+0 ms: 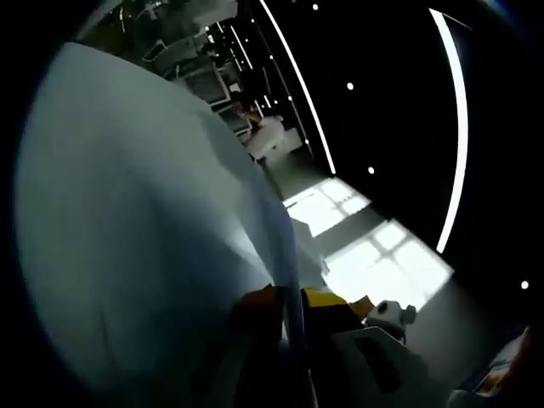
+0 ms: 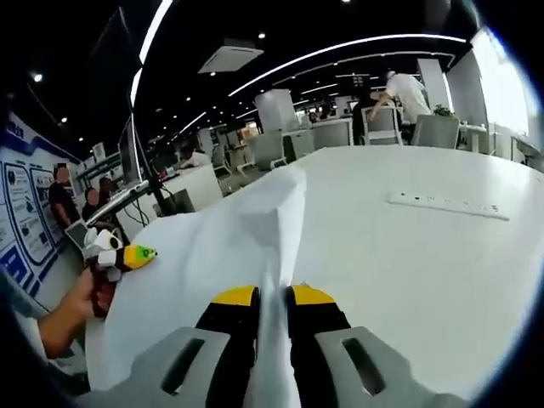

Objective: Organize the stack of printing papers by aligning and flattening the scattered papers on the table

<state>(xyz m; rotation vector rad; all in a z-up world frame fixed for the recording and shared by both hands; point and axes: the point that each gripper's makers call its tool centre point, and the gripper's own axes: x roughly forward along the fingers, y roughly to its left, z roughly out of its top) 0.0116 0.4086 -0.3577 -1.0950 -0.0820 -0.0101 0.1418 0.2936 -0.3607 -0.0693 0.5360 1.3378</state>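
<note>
Both claws [image 1: 293, 327] [image 2: 272, 310] clench paper [image 2: 229, 246]; the right gripper view adds the white table [image 2: 408, 255].

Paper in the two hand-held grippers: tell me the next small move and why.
Probably lower the paper flat onto the table. The right hand-held gripper is shut on its near edge and the left hand-held gripper also pinches it. The sheet is raised and creased, not lying flat, so laying it down would let it be smoothed and aligned.
</note>
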